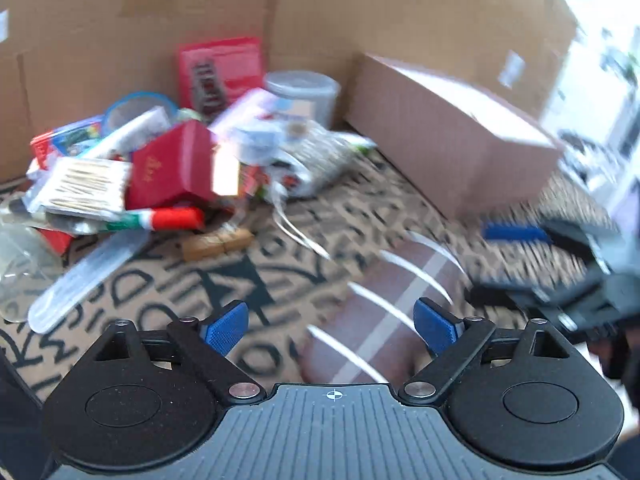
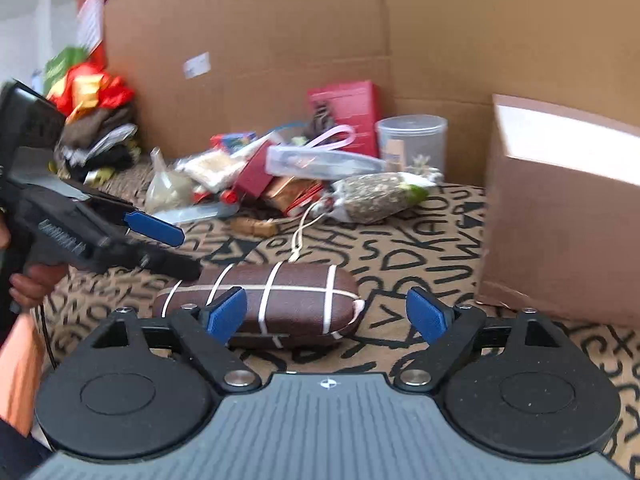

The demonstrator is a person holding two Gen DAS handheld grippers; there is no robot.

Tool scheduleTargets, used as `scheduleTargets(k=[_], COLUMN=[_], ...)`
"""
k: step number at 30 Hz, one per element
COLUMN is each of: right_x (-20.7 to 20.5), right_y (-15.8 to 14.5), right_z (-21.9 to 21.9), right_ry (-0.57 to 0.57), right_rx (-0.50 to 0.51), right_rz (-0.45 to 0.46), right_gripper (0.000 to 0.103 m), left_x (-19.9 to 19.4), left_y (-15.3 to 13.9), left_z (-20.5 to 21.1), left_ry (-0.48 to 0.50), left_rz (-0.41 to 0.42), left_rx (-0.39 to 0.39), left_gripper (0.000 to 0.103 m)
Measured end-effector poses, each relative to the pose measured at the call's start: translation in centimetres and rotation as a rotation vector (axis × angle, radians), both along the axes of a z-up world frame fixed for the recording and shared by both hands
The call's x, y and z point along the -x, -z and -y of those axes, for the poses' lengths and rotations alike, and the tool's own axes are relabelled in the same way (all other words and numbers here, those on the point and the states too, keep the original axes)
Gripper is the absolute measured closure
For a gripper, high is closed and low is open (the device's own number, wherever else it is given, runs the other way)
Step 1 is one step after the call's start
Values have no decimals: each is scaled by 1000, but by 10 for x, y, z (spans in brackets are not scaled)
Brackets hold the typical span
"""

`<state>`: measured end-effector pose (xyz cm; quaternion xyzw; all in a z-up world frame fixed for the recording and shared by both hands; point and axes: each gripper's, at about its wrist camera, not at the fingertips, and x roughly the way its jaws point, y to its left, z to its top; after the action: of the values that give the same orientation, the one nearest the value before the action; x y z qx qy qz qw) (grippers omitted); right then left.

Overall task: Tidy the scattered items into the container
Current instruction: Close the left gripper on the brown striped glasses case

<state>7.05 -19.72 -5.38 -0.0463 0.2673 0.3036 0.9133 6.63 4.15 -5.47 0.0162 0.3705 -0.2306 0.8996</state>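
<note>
A: Where is the brown case tied with white cord (image 2: 264, 300)?

B: It lies flat on the letter-patterned mat (image 2: 420, 248), just ahead of the right gripper (image 2: 326, 314). That gripper's fingers stand released, wide apart; the left blue pad (image 2: 224, 314) overlaps the case's near edge in the picture, the right pad is clear of it, and nothing is pinched.

A: And the left gripper (image 1: 332, 332)?

B: Also spread wide with nothing gripped. In its own view the case (image 1: 384, 312) shows between the blue pads (image 1: 226, 328), though heavily blurred, so I cannot tell whether anything touches it.

A: What does one view give that the other does not?

B: The right wrist view shows the left gripper from outside (image 2: 154, 228), held by a hand (image 2: 32, 284) at the left edge, its lower finger close over the case's far left end. It also shows a heap of dark and red cloth (image 2: 96, 128) by the cardboard wall (image 2: 260, 40). The left wrist view shows the right gripper (image 1: 516, 234) blurred at the right, and a pack of cotton swabs (image 1: 84, 188) and a red box (image 1: 172, 168) up close in the clutter.

A: Common to both?

B: The brown cardboard box (image 2: 560, 216) on the right, a clear lidded tub (image 2: 412, 136) and a bag of seeds (image 2: 372, 196) behind the case.
</note>
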Motion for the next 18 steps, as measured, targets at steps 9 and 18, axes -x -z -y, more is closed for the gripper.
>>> scheduleTargets(k=[9,18], right_x=[-9,-17], right_y=[20,23], right_z=[-10,-26], right_ry=[-79,-157], right_rx=[116,126], right_rz=[0,39], right_gripper=[14,24], left_x=[0,-9], left_y=[31,30], left_z=[17,3], left_ry=[14,-45], left_rz=[-27,-23], left_rx=[-91,-57], left_gripper=[20,18])
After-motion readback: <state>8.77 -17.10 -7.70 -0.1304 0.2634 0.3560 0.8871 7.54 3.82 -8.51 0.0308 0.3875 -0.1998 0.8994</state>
